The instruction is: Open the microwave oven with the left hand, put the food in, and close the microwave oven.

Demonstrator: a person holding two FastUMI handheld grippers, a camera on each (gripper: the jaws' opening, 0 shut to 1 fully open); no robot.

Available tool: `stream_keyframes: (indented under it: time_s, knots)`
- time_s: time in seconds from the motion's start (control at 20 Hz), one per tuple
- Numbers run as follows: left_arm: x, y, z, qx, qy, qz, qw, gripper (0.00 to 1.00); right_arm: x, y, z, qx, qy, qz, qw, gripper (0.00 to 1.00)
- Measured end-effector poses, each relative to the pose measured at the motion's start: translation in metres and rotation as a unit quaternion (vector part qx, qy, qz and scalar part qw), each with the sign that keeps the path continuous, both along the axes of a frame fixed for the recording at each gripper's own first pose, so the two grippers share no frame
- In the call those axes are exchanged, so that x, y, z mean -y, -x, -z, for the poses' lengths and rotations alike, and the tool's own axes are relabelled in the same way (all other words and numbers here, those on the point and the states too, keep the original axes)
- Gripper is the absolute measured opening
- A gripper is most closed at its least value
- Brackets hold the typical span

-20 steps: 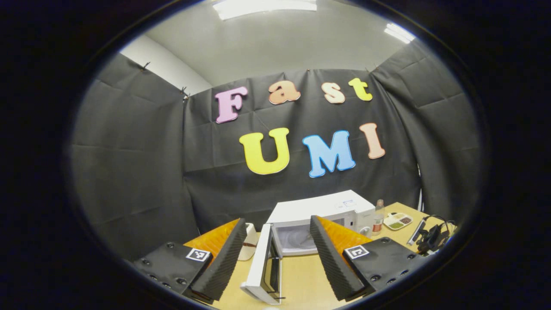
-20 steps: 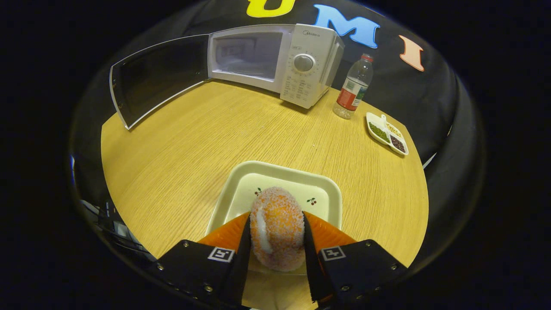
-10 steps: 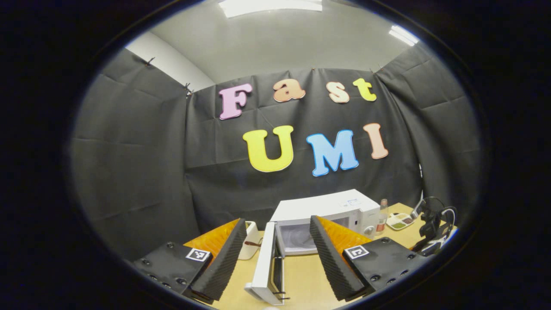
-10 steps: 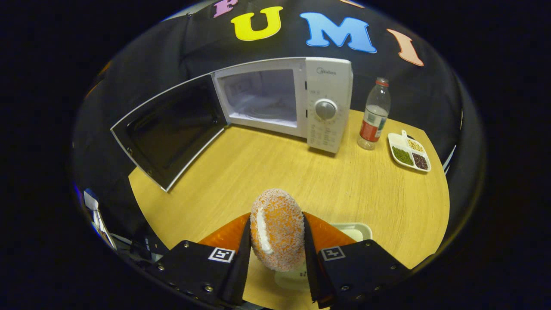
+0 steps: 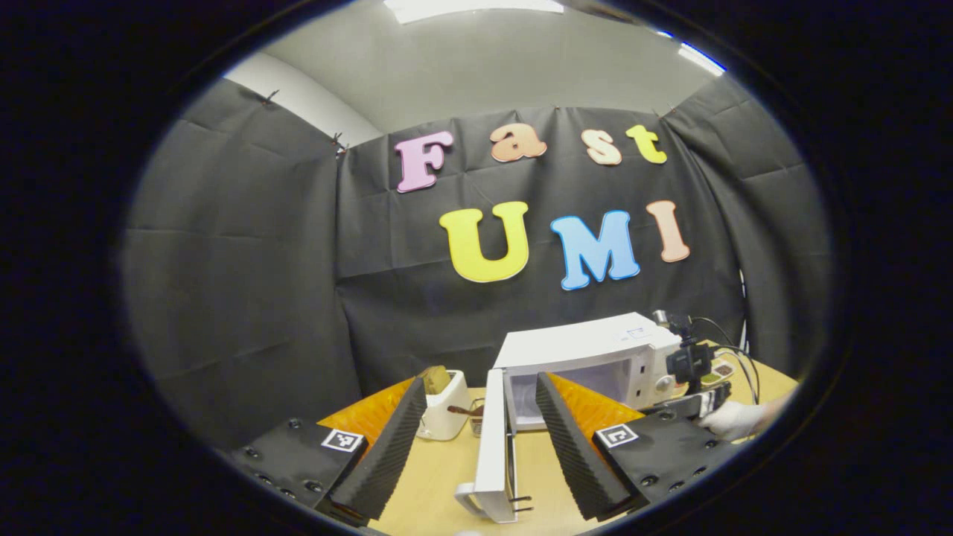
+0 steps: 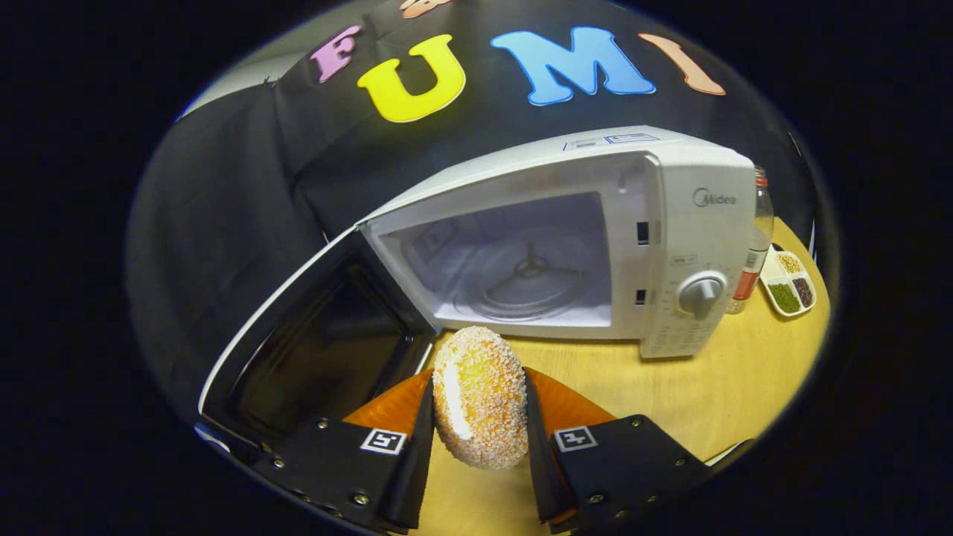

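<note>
Your right gripper (image 6: pixel 478 417) pinches the sugared doughnut (image 6: pixel 479 406) just before the open microwave (image 6: pixel 566 246).

Its door (image 6: pixel 313 342) swings wide to the left above the wooden table (image 6: pixel 715 387), with a bottle (image 6: pixel 752 253) and a divided dish (image 6: pixel 791 281) beyond; your left gripper (image 5: pixel 476 432) hangs spread and empty.

right gripper (image 6: pixel 476 417) clamps doughnut (image 6: pixel 478 406) before open microwave (image 6: pixel 566 246).

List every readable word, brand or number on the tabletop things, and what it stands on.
"Midea": on the microwave, above its dial.
Print around the dial: too small to read.
Stickers on the microwave's top: too small to read.
Label on the bottle: blurred.
</note>
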State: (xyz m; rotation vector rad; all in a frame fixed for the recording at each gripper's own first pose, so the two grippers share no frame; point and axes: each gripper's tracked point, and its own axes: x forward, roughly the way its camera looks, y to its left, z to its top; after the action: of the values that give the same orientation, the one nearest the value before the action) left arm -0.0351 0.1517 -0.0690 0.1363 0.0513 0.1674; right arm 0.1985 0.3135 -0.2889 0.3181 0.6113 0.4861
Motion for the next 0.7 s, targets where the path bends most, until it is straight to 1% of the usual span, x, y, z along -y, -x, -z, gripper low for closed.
stream_keyframes:
  time_s: [0.15,0.35,0.45,0.5,0.55,0.7]
  knots:
    - [-0.013,-0.002,0.01,-0.001,-0.004,-0.009,1.0,1.0,-0.027,-0.038,-0.002,0.017,-0.031,0.041,0.999,0.58]
    - [-0.021,-0.012,0.022,-0.008,-0.004,-0.012,1.0,1.0,-0.044,-0.093,0.003,0.027,-0.079,0.138,0.987,0.57]
    - [-0.019,-0.018,0.021,-0.003,-0.007,-0.007,1.0,1.0,-0.041,-0.117,0.008,0.052,-0.071,0.184,0.979,0.57]
    - [-0.02,-0.021,0.02,-0.001,-0.01,-0.005,1.0,0.97,-0.04,-0.128,0.01,0.061,-0.069,0.202,0.975,0.57]
    - [-0.019,-0.024,0.02,0.0,-0.014,-0.002,1.0,1.0,-0.042,-0.136,0.014,0.066,-0.072,0.217,0.971,0.57]
    - [-0.018,-0.029,0.03,0.0,-0.015,-0.003,1.0,1.0,-0.039,-0.16,0.024,0.083,-0.065,0.254,0.961,0.57]
